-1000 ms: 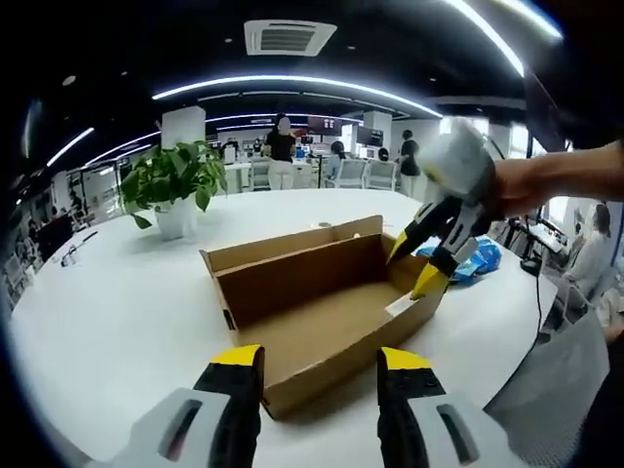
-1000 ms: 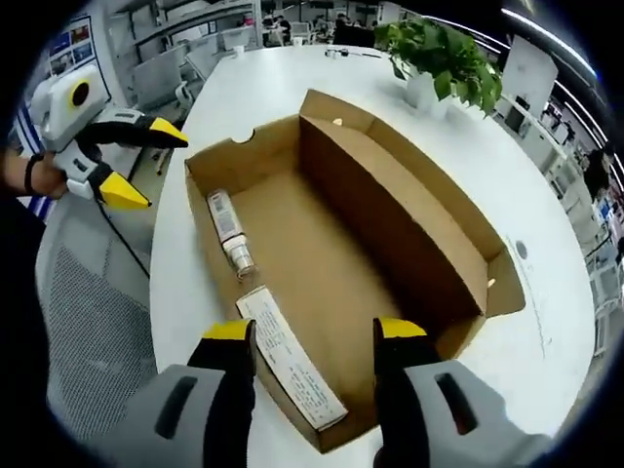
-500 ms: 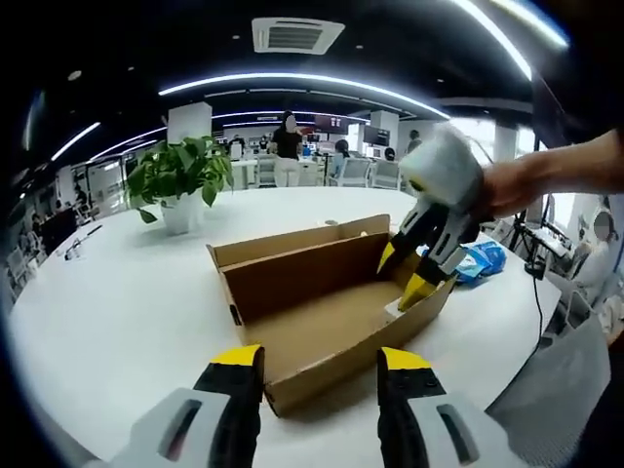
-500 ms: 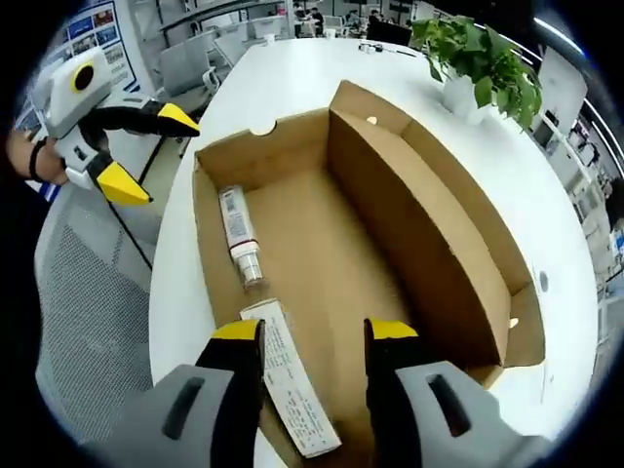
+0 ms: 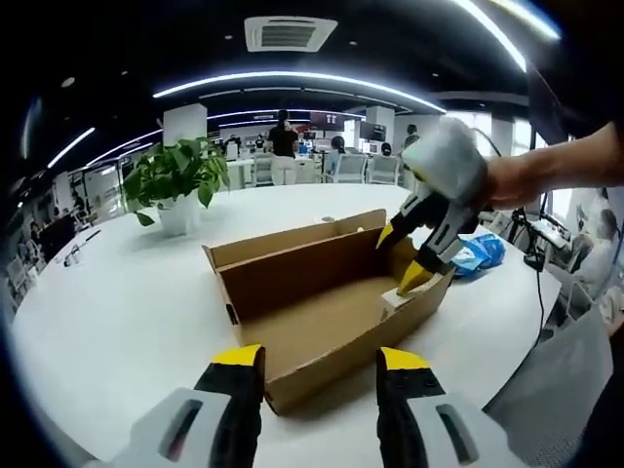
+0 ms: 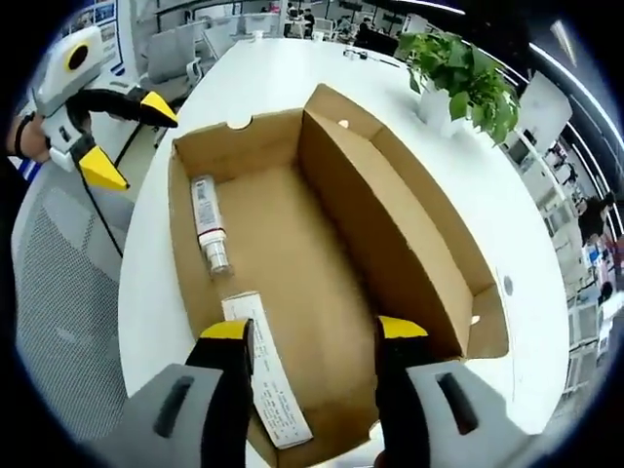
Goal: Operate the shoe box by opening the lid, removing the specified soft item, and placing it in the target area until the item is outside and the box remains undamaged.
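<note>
Cardboard shoe box unmoved; right gripper has lifted slightly.

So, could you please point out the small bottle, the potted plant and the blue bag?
small bottle [image 6: 207, 230], right gripper view, on its labelled body.
potted plant [image 5: 174, 174], left gripper view, on its leaves.
blue bag [image 5: 477, 255], left gripper view, on its crumpled middle.
</note>
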{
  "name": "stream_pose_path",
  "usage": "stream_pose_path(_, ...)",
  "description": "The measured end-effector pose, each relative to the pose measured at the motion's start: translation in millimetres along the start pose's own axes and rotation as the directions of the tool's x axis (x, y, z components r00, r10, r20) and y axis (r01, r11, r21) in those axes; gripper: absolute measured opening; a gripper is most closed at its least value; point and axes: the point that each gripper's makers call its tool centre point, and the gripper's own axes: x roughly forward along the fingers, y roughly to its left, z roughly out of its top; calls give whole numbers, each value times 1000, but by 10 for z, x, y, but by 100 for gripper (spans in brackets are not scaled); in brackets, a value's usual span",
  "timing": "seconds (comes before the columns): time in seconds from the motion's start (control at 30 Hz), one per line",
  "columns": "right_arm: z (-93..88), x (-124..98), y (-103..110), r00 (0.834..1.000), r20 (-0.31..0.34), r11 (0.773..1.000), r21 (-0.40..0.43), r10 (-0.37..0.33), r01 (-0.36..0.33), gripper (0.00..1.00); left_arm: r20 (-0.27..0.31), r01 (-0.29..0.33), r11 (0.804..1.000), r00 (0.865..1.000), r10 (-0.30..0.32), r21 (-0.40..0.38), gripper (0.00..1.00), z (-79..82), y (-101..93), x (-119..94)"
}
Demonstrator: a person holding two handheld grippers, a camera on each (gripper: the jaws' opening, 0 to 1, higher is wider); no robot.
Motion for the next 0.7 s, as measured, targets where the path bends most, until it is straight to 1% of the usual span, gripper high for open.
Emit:
stream_pose_path(0.03,5,-2,5,1000,-3,1000,-4,1,-1,44,-1,1,1000,1000,-1,0,46,-1,-2,0)
stream_pose_path(0.07,2,-12,12,1000,-21,1000,-16,0,0,45,-3,2,1000,1000,-2,2,46,-7,-6,2)
stream_pose_path(0.1,-3,-27,6,999,-38,999,-46,-7,5,46,-5,2,1000,1000,-2,5,46,-11,-7,4)
stream_pose_path(0.13,8,-30,74,999,-46,997,-74,18,-21,47,-8,0,1000,1000,0,8,46,-15,-8,5)
stream_pose_path(0.17,12,-29,101,998,-48,996,-78,28,-32,49,-11,-2,1000,1000,2,9,46,-20,-6,7)
stream_pose_path(0.2,12,-18,195,996,-55,993,-91,69,-74,49,-26,-10,1000,1000,10,17,46,-46,3,16)
stream_pose_path(0.23,27,-14,169,998,-50,992,-110,49,-54,45,-32,-10,1000,999,11,20,46,-55,2,20)
stream_pose_path(0.27,42,-12,182,997,-48,991,-118,53,-58,44,-26,-4,1000,1000,5,19,46,-41,-7,21)
stream_pose_path(0.4,41,2,177,995,-65,990,-114,73,-80,43,-25,0,1000,1000,1,22,46,-42,-16,18)
stream_pose_path(0.47,45,-2,181,995,-70,988,-125,77,-85,46,-23,-2,1000,1000,3,22,46,-39,-13,16)
stream_pose_path(0.5,58,1,181,994,-69,987,-131,83,-92,47,-25,-2,1000,1000,3,22,46,-42,-13,16)
stream_pose_path(0.57,140,-16,236,992,-51,984,-124,119,-125,47,-23,-3,1000,1000,3,21,46,-38,-13,14)
stream_pose_path(0.63,165,-8,266,990,-53,981,-132,134,-140,46,-23,-1,1000,1000,2,22,46,-40,-17,13)
stream_pose_path(0.7,153,31,290,987,-70,977,-149,146,-155,43,-22,-1,1000,1000,1,24,46,-37,-24,10)
